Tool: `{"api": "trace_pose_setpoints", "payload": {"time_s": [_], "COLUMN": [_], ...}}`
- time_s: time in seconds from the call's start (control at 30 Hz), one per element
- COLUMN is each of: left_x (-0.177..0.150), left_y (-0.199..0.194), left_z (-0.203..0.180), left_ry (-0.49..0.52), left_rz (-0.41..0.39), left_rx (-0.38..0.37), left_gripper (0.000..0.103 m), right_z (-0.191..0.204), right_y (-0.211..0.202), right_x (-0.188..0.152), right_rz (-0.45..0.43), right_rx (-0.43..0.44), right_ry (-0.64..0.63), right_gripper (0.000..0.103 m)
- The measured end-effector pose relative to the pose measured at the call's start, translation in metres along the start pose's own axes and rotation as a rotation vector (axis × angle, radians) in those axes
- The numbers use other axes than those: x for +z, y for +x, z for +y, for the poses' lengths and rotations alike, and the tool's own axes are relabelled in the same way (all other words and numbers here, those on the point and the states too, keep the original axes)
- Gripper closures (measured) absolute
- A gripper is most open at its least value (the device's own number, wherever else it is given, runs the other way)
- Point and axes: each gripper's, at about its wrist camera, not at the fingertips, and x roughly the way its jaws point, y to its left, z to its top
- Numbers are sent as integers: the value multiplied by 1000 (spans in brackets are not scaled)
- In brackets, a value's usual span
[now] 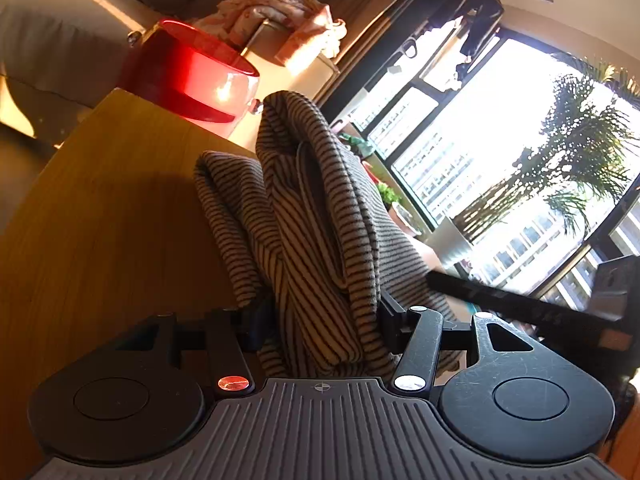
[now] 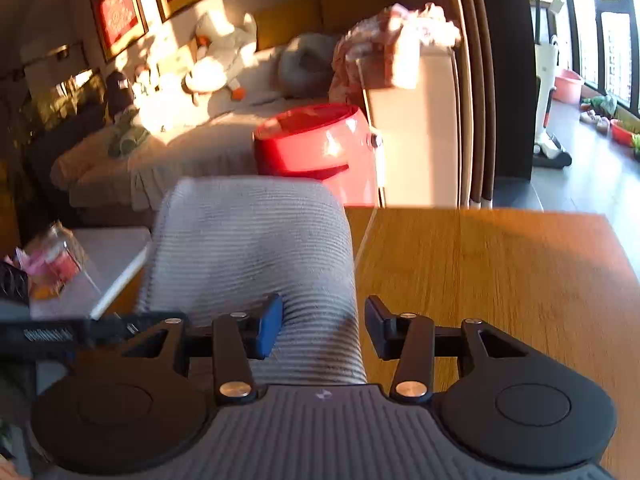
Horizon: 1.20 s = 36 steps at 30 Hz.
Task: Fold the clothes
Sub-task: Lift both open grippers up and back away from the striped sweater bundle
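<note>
a: look at the left gripper, low at six o'clock. its jaws are clamped on a thick bunch of the striped top, which rises from them in a tall ridge toward twelve.

b: and the rest of it droops over the table at nine. the red bin sits beyond the edge at eleven, well clear.

a: so the left should just hold firm and level, i'd say. if it sags, the fold line goes crooked.

b: the right gripper is the one to watch. the cloth runs between its jaws, but there's a gap by the right-hand pad, so i read it as parted, not pinching yet.

a: from that side the top lies over the table's left edge, from six up to eleven, and the bare wood spreads out to three.

b: then it wants the edge square between the pads before it bites, and only one layer's worth, not a wad.

a: and pull gently apart from the left after, i reckon, to flatten that ridge.
</note>
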Motion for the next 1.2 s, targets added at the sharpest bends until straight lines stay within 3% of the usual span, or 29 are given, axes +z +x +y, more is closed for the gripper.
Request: {"api": "trace_pose_setpoints", "payload": {"time_s": [0.07, 0.17, 0.23, 0.33, 0.4, 0.5, 0.67, 0.73, 0.83, 0.97, 1.03, 1.1, 1.2], "left_x": [0, 0, 0, -1, -1, -1, 0, 0, 2, 1, -1, -5, -16], "left_y": [1, 1, 1, 1, 1, 0, 0, 0, -1, -2, -3, -7, -17], "left_z": [0, 0, -2, -6, -6, -5, -4, -3, 5, 2, -4, -10, -20], "left_ry": [0, 4, 15, 35, 30, 29, 25, 18, -26, -16, 15, 32, 49], "left_rz": [0, -1, -1, -3, -4, -5, -3, -5, -18, -21, -28, -43, -80], "left_rx": [0, 3, 11, 27, 24, 22, 17, 14, 9, 13, 35, 57, 94], "left_gripper": [44, 44, 44, 44, 44, 44, 44, 44, 44, 42, 41, 38, 30], "right_z": [9, 21, 27, 40, 44, 52, 77, 85, 95, 92, 80, 62, 35], "right_y": [-8, -4, 14, 17, 12, 11, 52, 80, 115, 102, 82, 57, 19], "right_x": [5, 5, -10, -23, -13, 11, 58, 59, 54, 51, 46, 34, 2], "right_rz": [-37, -19, 24, -6, -17, -41, -8, 45, 106, 71, 28, -22, -78], "right_rx": [33, 55, 8, -52, -29, 23, 73, 60, 33, 37, 49, 37, -17], "right_ry": [-37, -87, -139, -231, -214, -225, -287, -320, -368, -346, -280, -195, -95], "right_gripper": [59, 59, 57, 53, 47, 47, 50, 53, 48, 48, 41, 16, 0]}}
